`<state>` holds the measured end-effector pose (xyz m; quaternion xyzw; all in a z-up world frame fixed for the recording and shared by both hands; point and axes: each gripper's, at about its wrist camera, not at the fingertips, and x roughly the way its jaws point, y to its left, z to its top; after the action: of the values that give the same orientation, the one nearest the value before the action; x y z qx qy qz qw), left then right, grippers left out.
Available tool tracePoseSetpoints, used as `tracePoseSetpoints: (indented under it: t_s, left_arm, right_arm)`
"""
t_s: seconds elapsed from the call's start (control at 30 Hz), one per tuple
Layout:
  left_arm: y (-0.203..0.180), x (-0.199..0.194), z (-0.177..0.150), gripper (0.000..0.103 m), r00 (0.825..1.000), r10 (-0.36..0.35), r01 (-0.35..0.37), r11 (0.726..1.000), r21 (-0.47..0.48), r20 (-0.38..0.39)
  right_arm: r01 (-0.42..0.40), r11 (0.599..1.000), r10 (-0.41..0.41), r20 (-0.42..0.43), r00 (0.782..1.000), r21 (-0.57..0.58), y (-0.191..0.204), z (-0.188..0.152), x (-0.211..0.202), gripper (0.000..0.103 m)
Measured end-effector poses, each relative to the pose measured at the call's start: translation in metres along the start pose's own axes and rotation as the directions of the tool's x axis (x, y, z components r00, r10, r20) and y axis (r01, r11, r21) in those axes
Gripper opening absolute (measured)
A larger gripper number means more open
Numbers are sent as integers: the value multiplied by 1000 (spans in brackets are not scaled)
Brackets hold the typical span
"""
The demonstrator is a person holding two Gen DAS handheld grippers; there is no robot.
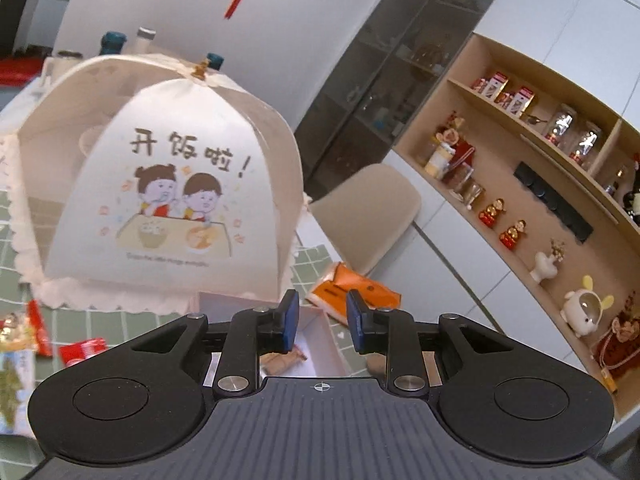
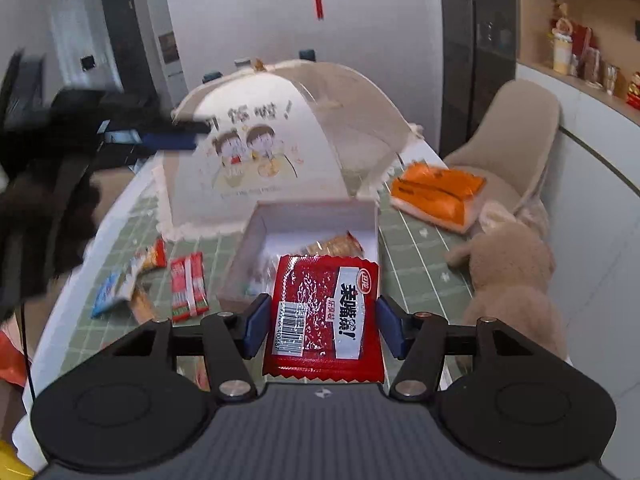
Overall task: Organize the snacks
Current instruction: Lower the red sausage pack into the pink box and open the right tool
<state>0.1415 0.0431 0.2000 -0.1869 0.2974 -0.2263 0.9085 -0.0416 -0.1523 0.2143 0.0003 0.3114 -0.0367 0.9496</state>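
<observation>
My right gripper (image 2: 322, 326) is shut on a red snack packet (image 2: 324, 316) with a barcode and white label, held just in front of the open white box (image 2: 316, 216). The box holds a few wrapped snacks (image 2: 332, 245). My left gripper (image 1: 322, 320) is open and empty, above the same white box (image 1: 316, 340), where a brown snack (image 1: 284, 360) shows inside. Loose snack packets lie on the green tablecloth left of the box: a red one (image 2: 189, 286), a blue one (image 2: 108, 290), and red ones in the left wrist view (image 1: 82, 350). The left gripper shows blurred at far left in the right wrist view (image 2: 172, 136).
A white mesh food cover (image 1: 160, 184) with cartoon children stands behind the box. An orange tissue pack (image 2: 436, 194) lies right of it. A brown plush toy (image 2: 508, 280) sits at the table's right edge. A beige chair (image 2: 516, 136) and wall shelves (image 1: 540, 184) stand beyond.
</observation>
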Motion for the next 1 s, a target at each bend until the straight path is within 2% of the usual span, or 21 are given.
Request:
tracePoseSetpoints:
  t_s: [0.1,0.17,0.2,0.23,0.37,0.47,0.53,0.67,0.73,0.9,1.0]
  left_arm:
    - [13,-15,-3,29,1000,23,-23,1000,17,-2]
    - [27,-20,-8,29,999,48,-48,999,-4,-8]
    - [36,-23,-9,29,998,67,-67,998,-20,-10]
    - [46,-26,-10,29,996,90,-90,995,-34,-11]
    - [94,-42,-11,29,979,206,-206,974,-96,-9]
    - [132,-45,-7,29,957,286,-288,951,-111,-40]
    - [151,-38,-1,29,940,332,-337,938,-80,-75]
    - [197,1,8,29,901,380,-392,920,-16,-210]
    - [218,22,10,29,879,412,-428,904,-14,-238]
    - [258,63,12,29,856,446,-450,892,47,-262]
    - [281,73,10,29,853,426,-446,895,3,-302]
  right_arm:
    - [-22,1000,22,30,999,-9,7,40,15,57]
    - [-38,999,38,42,998,1,10,75,34,64]
    - [-43,999,42,35,998,6,10,90,44,74]
    - [-35,999,35,23,999,14,11,105,55,81]
    - [-66,997,65,16,998,31,16,126,72,81]
    - [-107,994,107,-5,994,26,25,116,81,86]
    - [-145,989,146,-63,987,19,33,100,94,86]
    - [-162,986,154,-179,972,-33,58,60,119,86]
    - [-172,983,154,-218,964,-64,68,40,123,86]
    - [-146,977,95,-295,951,-156,76,-2,124,86]
    - [-120,973,51,-326,944,-198,73,-15,128,86]
